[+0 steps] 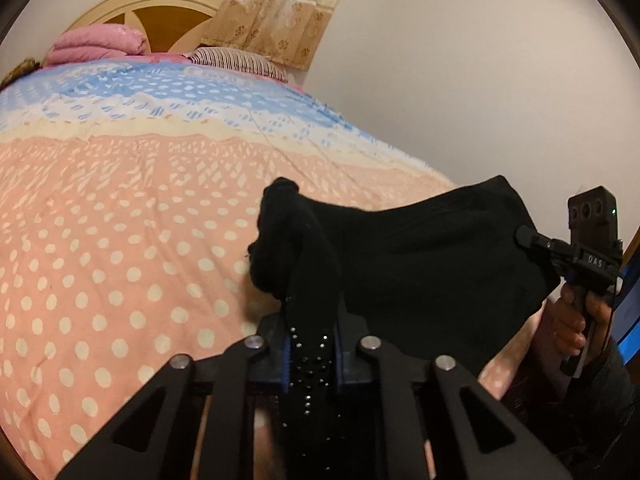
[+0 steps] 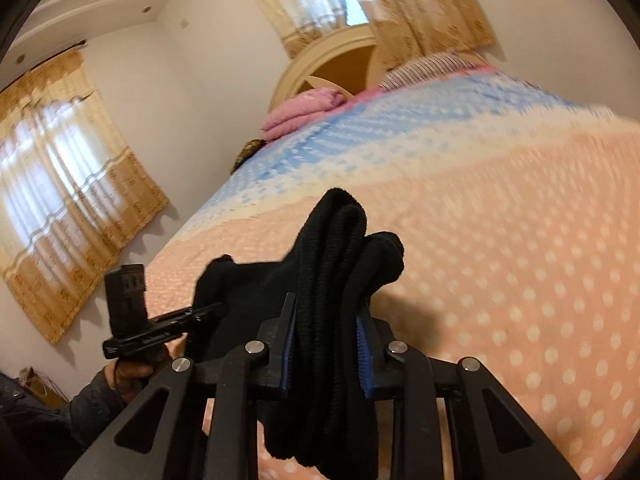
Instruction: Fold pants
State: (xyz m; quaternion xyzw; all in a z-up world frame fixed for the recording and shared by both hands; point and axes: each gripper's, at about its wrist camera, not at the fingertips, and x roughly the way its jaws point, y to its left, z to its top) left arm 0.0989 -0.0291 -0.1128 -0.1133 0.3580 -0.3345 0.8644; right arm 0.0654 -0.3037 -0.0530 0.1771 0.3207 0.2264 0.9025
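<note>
I hold 2 grippers over a bed, and black pants [image 1: 432,256] hang stretched between them, lifted clear of the pink polka-dot bedspread [image 1: 100,264]. My left gripper [image 1: 310,344] is clamped on one bunched end of the fabric: its blue pads sit tight against a strip of cloth studded with small shiny beads, and a knot of gathered cloth bulges out past the fingertips. My right gripper [image 2: 328,344] is likewise closed on a thick roll of ribbed black cloth, which spills forward over its fingertips and droops below them. In the left wrist view the right gripper appears at the far right edge, held by a hand [image 1: 576,320], biting the opposite end of the same garment. So the long axis of the pants runs straight from one gripper to the other, side to side across my body, parallel to the near edge of the bed, with the middle sagging slightly. The bedspread lies ahead of and below both grippers, stretching away toward a pink folded blanket [image 1: 100,46] and a striped pillow [image 1: 240,62] by the headboard. I judge the next move to be carrying both ends forward and down together, keeping that span taut, so the pants land flat and crosswise on the bed.
</note>
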